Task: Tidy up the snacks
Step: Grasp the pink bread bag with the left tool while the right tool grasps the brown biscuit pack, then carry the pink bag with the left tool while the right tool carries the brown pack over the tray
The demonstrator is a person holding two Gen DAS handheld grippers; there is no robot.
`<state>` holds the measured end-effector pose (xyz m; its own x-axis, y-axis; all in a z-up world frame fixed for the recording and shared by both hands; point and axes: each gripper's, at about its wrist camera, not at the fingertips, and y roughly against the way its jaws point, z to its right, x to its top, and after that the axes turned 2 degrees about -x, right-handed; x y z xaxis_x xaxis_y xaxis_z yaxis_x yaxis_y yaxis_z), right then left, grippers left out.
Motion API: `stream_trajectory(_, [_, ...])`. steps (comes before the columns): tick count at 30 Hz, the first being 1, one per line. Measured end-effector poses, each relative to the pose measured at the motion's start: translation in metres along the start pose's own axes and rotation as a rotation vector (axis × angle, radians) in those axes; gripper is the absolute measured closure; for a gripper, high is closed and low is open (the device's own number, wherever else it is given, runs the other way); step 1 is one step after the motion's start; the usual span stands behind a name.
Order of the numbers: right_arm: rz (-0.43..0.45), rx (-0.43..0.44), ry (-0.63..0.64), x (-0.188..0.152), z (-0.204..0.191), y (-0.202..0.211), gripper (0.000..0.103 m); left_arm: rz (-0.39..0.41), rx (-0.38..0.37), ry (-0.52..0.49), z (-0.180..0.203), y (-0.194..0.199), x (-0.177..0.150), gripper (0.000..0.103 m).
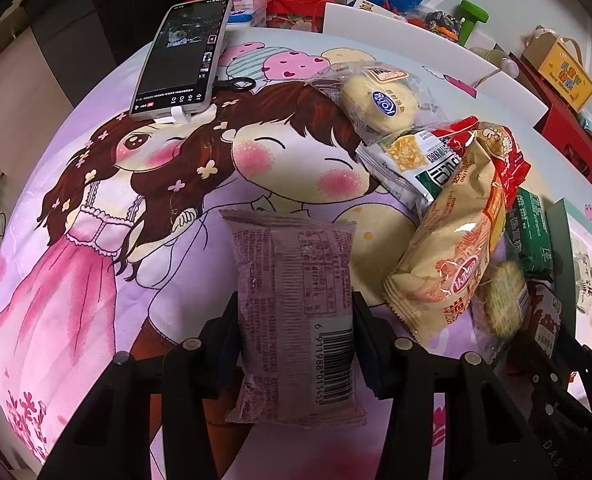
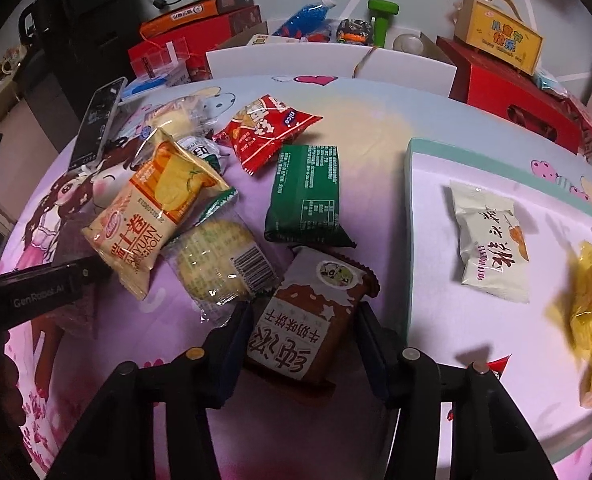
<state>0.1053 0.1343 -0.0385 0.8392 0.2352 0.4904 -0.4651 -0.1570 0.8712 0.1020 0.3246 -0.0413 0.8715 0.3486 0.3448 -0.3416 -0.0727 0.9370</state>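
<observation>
At the bottom centre of each wrist view, my left gripper is clamped on a mauve snack packet while my right gripper straddles, fingers apart, a brown biscuit packet.

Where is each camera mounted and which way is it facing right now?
Left wrist: on the left claw, facing forward over the cartoon cloth; its black fingers clamp a mauve snack packet.
Right wrist: on the right claw, facing forward toward the white tray; its fingers straddle a brown biscuit packet; the left claw's body shows at the left edge.
Shared: the phone, cream roll packet and green packet.
</observation>
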Motion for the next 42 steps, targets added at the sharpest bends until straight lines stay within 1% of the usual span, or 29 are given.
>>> stream_trajectory(1, [0.0, -0.003, -0.004, 0.0, 0.001, 0.0, 0.055, 0.002, 0.0, 0.0, 0.0, 0.0, 0.0, 0.054])
stream_trajectory(3, [0.005, -0.014, -0.009, 0.0, 0.003, 0.001, 0.057, 0.005, -0.002, -0.002, 0.001, 0.001, 0.0, 0.059])
stream_trajectory(6, [0.018, -0.012, -0.026, 0.002, 0.007, 0.006, 0.061, 0.013, -0.003, -0.007, 0.001, 0.003, 0.0, 0.062])
stream_trajectory(12, [0.071, -0.009, -0.042, 0.008, 0.013, 0.025, 0.061, 0.053, -0.004, -0.009, 0.001, 0.016, 0.002, 0.063])
stream_trajectory(17, [0.116, 0.011, -0.061, 0.011, 0.019, 0.044, 0.061, 0.091, 0.006, -0.014, 0.002, 0.03, 0.003, 0.063])
stream_trajectory(23, [0.132, 0.026, -0.091, 0.012, 0.028, 0.053, 0.061, 0.137, 0.022, -0.031, 0.008, 0.048, 0.002, 0.063])
stream_trajectory(27, [0.14, 0.028, -0.119, 0.012, 0.041, 0.058, 0.061, 0.175, 0.005, -0.05, 0.018, 0.061, 0.004, 0.063])
stream_trajectory(31, [0.148, 0.016, -0.157, 0.013, 0.06, 0.064, 0.061, 0.216, -0.038, -0.088, 0.035, 0.074, 0.007, 0.063])
stream_trajectory(35, [0.149, -0.008, -0.21, 0.012, 0.085, 0.069, 0.061, 0.242, -0.076, -0.142, 0.061, 0.084, 0.006, 0.063])
stream_trajectory(39, [0.152, -0.035, -0.271, 0.011, 0.117, 0.071, 0.061, 0.261, -0.135, -0.213, 0.095, 0.092, 0.003, 0.063])
stream_trajectory(42, [0.146, -0.04, -0.321, 0.01, 0.138, 0.068, 0.061, 0.266, -0.179, -0.277, 0.124, 0.096, -0.001, 0.063])
